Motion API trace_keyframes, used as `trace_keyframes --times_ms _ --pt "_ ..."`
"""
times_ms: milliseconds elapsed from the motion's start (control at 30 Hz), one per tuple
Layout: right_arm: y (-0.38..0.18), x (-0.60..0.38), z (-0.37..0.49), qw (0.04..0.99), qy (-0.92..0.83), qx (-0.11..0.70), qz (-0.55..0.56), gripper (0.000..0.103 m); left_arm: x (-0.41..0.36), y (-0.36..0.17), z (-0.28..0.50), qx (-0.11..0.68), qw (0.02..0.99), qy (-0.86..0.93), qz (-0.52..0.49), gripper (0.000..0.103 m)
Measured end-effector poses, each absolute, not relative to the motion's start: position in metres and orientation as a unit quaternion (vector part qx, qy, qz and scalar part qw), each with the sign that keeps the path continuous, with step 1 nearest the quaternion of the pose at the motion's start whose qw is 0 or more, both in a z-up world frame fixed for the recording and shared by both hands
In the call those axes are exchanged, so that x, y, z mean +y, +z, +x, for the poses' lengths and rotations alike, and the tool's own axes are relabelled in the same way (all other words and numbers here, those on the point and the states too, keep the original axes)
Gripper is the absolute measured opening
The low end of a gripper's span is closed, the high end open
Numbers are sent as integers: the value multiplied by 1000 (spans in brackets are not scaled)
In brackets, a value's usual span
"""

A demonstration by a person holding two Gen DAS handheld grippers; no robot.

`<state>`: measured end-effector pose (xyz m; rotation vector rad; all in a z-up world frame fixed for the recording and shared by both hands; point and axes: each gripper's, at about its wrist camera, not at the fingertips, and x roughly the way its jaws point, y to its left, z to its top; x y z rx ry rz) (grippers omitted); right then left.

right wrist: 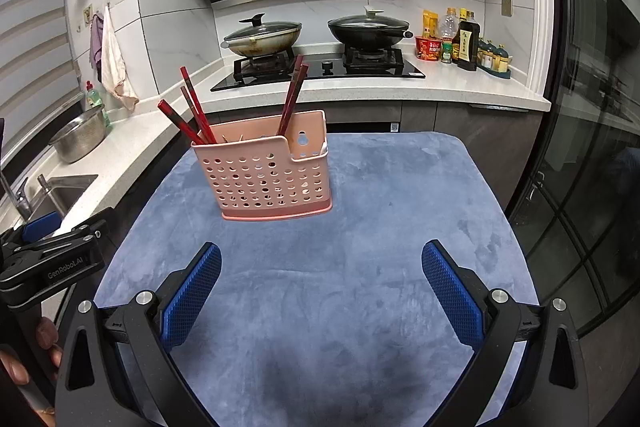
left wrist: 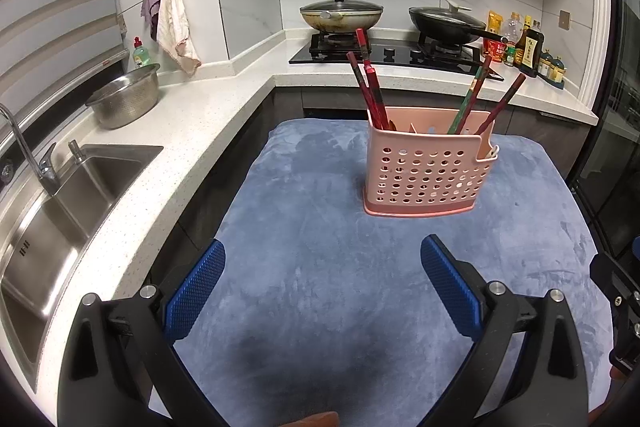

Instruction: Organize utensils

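A pink perforated utensil holder (left wrist: 428,167) stands upright on the blue-grey cloth (left wrist: 320,287); it also shows in the right wrist view (right wrist: 266,175). Several red chopsticks (left wrist: 370,87) lean in its left compartment and more (left wrist: 480,99) in its right. In the right wrist view the chopsticks (right wrist: 192,111) lean left and others (right wrist: 294,91) lean right. My left gripper (left wrist: 322,259) is open and empty, well short of the holder. My right gripper (right wrist: 320,263) is open and empty, also short of the holder. The left gripper's body (right wrist: 48,259) shows at the right view's left edge.
A white counter (left wrist: 192,131) with a steel sink (left wrist: 60,211) and a steel colander (left wrist: 124,99) runs along the left. A gas hob with two lidded woks (left wrist: 340,13) sits behind. Sauce bottles (left wrist: 528,47) stand at the back right. A glass door (right wrist: 580,187) is at the right.
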<state>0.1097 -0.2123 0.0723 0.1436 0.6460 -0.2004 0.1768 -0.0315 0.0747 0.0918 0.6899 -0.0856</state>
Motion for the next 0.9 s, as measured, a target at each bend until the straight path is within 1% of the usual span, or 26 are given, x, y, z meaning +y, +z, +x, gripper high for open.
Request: trace_keyframes --times_ms 900 --pt "70 -212 110 940 -99 318 74 97 -34 74 176 333 941 -41 49 94"
